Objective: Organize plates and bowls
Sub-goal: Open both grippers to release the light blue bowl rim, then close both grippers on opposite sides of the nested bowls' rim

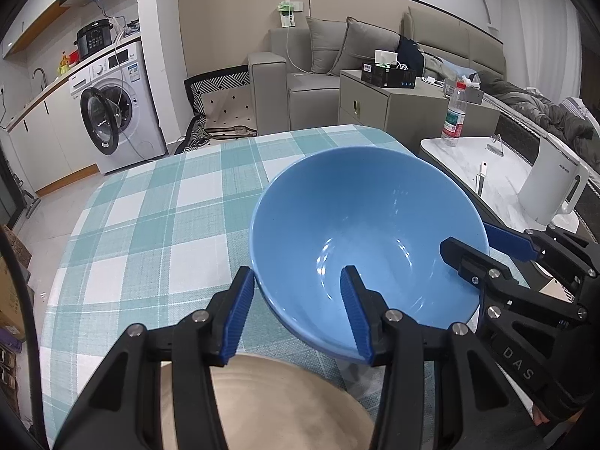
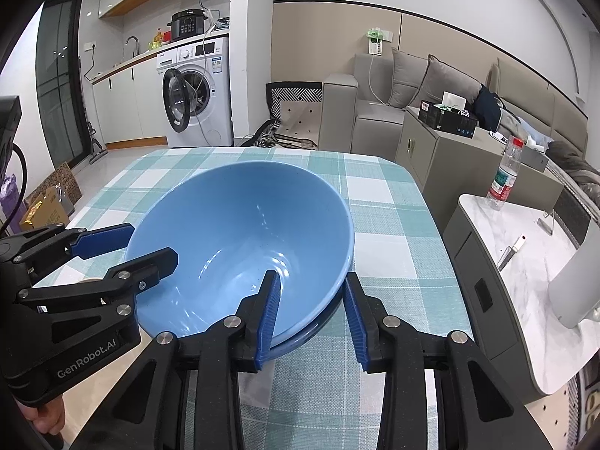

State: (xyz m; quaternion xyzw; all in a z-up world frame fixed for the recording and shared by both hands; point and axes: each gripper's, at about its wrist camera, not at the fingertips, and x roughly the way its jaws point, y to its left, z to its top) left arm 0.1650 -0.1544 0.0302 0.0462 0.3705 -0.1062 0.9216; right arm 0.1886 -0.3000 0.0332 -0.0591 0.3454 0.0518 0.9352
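1. A glossy light-blue ceramic bowl (image 1: pixel 367 206) is being approached from both sides at a table covered with a teal-and-white checked cloth (image 1: pixel 157 206), well in from the cloth's edges.
2. The bowl's near rim is being straddled by the left gripper (image 1: pixel 297 272): one blue ribbed pad is being kept against the outer wall, the other inside the bowl.
3. The opposite side of the rim is being straddled by the right gripper (image 2: pixel 311 275), one finger inside and one just outside.
4. Both pairs of jaws are being held partly open, wider than the wall is thick; whether the pads are pressing on the bowl cannot be told.
5. In the right wrist view, a darker blue rim (image 2: pixel 326 320) is being shown just beneath the bowl's edge, as though a second bowl is being nested under it.
6. A round beige plate (image 1: pixel 281 405) is being partly hidden under the left gripper, just beside the bowl.
7. Beyond the table, a white marble-topped side table (image 1: pixel 498 172) is being seen with a clear plastic bottle (image 1: pixel 453 116) and a white kettle (image 1: pixel 555 183).
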